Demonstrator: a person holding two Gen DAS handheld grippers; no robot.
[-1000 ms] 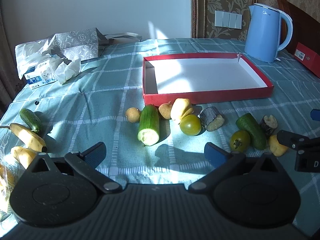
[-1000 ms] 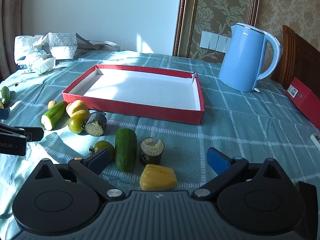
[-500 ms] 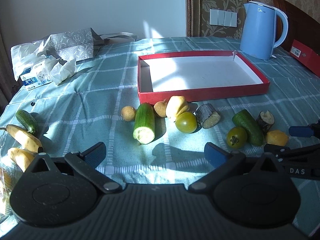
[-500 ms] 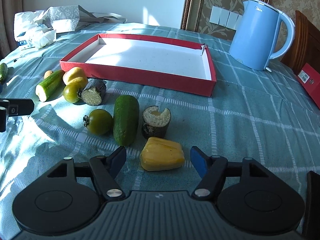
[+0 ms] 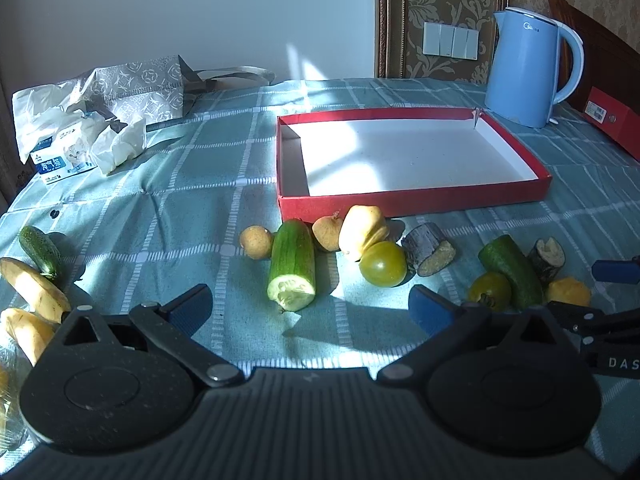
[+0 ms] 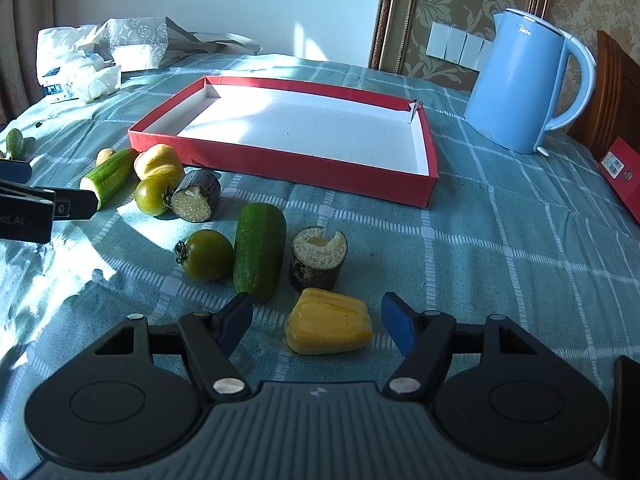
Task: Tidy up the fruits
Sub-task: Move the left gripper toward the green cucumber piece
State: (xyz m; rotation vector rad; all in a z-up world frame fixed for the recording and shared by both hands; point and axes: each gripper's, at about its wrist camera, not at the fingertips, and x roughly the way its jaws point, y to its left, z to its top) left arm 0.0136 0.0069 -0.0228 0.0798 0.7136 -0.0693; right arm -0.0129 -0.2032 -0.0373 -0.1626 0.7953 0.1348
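Note:
A yellow pepper piece lies on the checked cloth between the fingers of my right gripper. A gap shows on its left side, so the jaws stand open around it. Just beyond it are a dark stub, a dark green cucumber and a green tomato. My left gripper is open and empty, a little short of a cut cucumber. Another green tomato, a yellow pepper and two small brown fruits lie near it. Behind them sits the red tray, white inside.
A blue kettle stands at the back right, with a red box at the right edge. A tissue pack and a grey bag lie at the back left. A small cucumber and bananas lie at the left edge.
The right gripper's jaws have narrowed from wide open to either side of the yellow pepper piece, and it has tipped down a little. The left gripper has hardly moved.

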